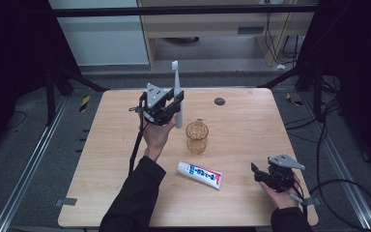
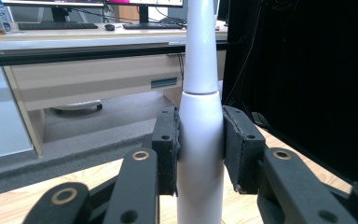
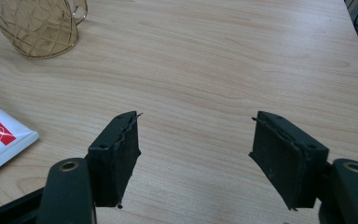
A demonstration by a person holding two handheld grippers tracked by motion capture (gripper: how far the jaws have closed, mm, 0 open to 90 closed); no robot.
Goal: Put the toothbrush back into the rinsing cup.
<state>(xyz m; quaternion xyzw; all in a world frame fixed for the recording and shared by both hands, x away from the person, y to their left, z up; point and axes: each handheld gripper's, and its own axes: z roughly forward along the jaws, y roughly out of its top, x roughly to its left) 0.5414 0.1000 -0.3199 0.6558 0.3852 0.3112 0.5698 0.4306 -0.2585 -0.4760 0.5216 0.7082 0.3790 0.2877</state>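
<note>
A white electric toothbrush (image 1: 177,92) stands upright in the air above the table's back left, brush head up. My left gripper (image 1: 173,107) is shut on its thick handle; in the left gripper view both pads (image 2: 167,144) press the white toothbrush body (image 2: 200,140) from either side. An amber glass cup (image 1: 196,137) with a handle stands just right of and in front of it, also seen as the amber cup (image 3: 35,25). A white, red and blue toothpaste tube (image 1: 200,175) lies flat nearer the front. My right gripper (image 1: 262,175) rests at the front right, open with nothing between its jaws (image 3: 193,154).
The wooden table (image 1: 241,125) has a small dark round disc (image 1: 219,101) near its back edge. Black stands and cables flank the table on both sides. A desk with drawers stands beyond the far edge.
</note>
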